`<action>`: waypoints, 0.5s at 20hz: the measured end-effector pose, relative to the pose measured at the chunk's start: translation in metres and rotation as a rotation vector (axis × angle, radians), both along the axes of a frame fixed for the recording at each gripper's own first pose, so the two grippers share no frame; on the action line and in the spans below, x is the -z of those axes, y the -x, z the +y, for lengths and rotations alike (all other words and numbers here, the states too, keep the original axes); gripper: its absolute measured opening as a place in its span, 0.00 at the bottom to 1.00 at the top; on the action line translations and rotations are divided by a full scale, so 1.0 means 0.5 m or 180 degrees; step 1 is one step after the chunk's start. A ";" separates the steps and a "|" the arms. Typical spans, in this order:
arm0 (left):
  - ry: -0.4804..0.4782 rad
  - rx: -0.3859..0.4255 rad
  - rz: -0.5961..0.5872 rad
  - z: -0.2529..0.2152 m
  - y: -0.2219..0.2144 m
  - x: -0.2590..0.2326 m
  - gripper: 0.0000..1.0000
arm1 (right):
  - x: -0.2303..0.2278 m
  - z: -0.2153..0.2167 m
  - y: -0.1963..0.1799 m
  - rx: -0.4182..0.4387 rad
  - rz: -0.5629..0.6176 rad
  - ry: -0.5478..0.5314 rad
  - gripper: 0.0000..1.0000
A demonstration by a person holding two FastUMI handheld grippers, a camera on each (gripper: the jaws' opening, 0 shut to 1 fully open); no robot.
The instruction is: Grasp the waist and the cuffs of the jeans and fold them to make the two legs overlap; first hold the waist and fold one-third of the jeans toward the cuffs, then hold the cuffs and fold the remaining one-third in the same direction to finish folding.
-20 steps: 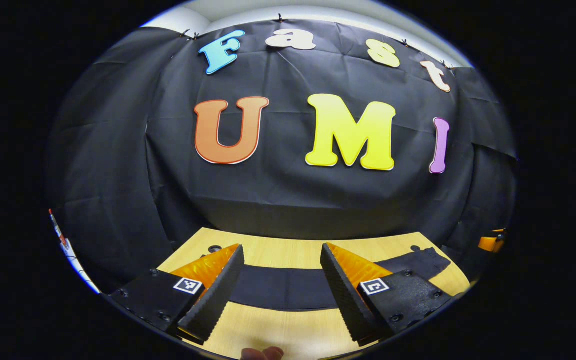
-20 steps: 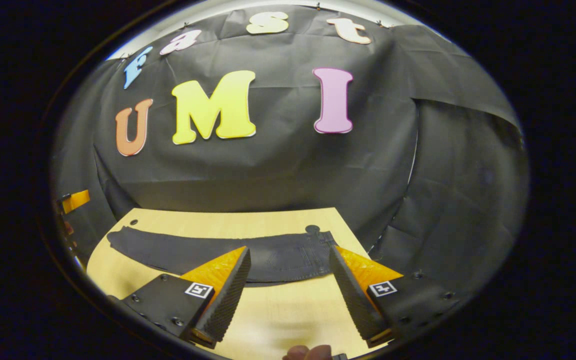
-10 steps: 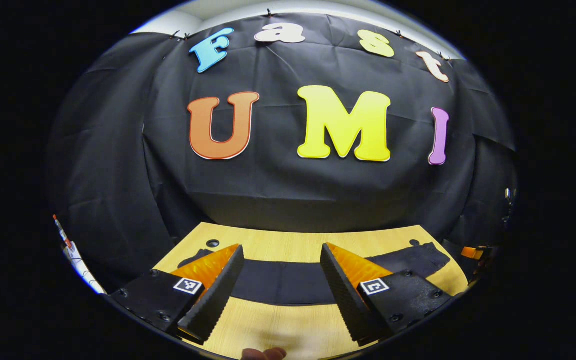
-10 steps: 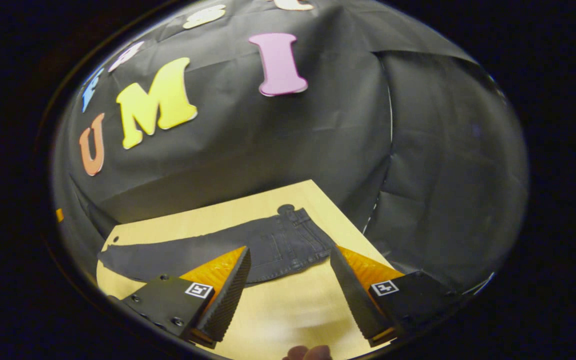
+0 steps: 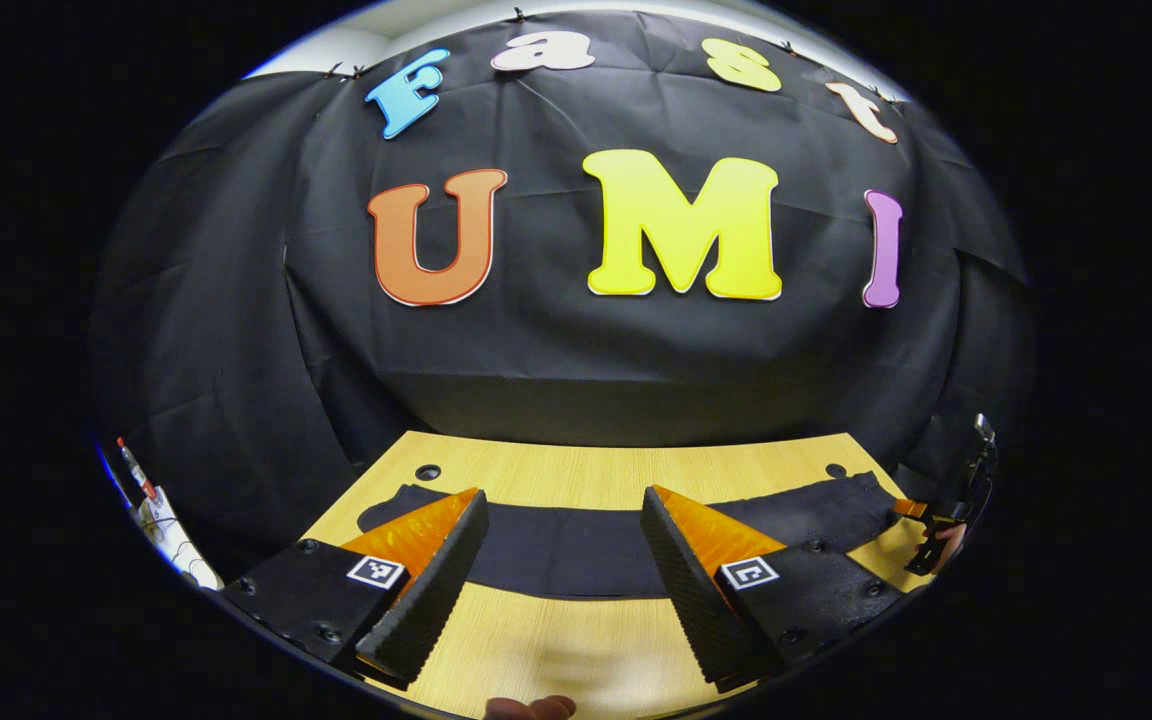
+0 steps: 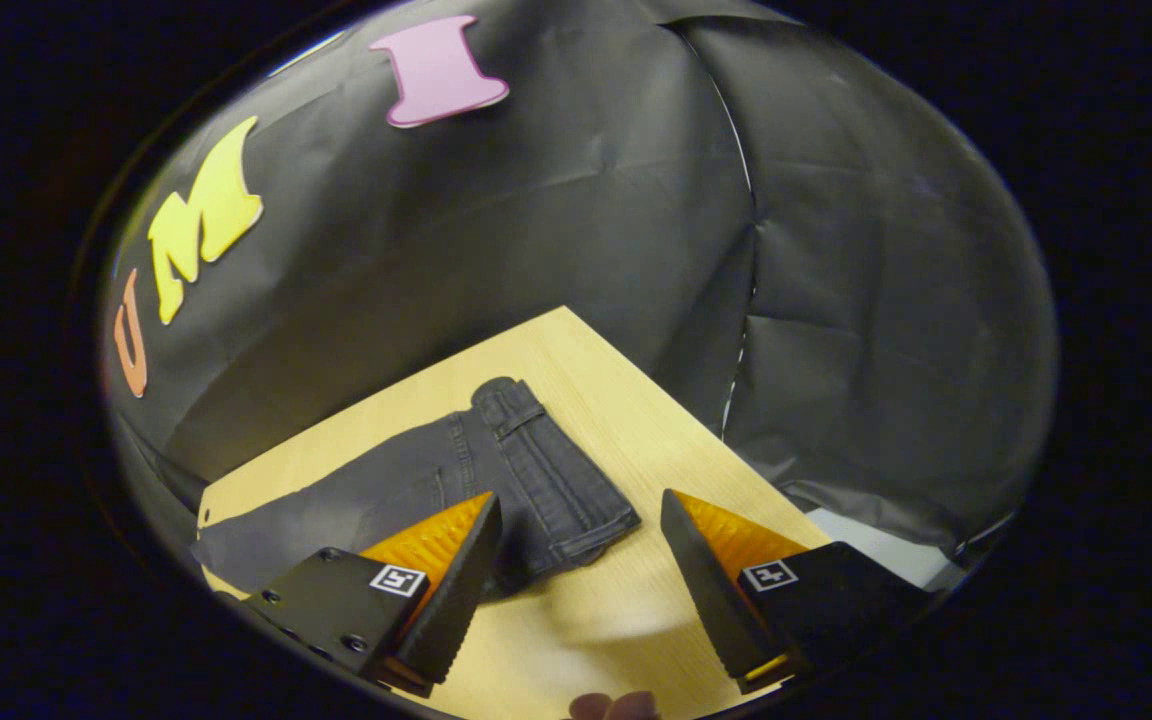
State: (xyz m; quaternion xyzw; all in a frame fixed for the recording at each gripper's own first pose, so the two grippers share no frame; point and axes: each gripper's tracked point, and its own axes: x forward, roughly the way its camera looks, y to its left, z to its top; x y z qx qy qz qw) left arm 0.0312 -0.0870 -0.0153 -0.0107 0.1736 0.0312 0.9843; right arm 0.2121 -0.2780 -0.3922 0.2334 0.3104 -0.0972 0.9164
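Above the table (image 6: 626, 420), both grippers hover over dark jeans (image 6: 526, 480), left gripper (image 5: 561, 570) and right gripper (image 6: 581, 585) fingers wide apart

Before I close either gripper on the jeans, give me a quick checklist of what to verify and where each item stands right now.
1. Left gripper open: ok, jaws wide apart.
2. Right gripper open: ok, jaws wide apart.
3. Jeans lying flat on the table: ok, stretched across the wood, legs appear overlapped.
4. Right gripper lined up with the waist: not ok, the waist sits just ahead and left of the gap, not between the fingers.
5. Left gripper at the cuffs: not ok, it faces the middle of the legs.
6. Either gripper touching cloth: cannot tell.
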 end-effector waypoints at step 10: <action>0.0102 -0.0017 0.0171 -0.009 -0.014 0.028 0.99 | 0.037 0.014 -0.021 -0.0145 0.0060 -0.0174 0.89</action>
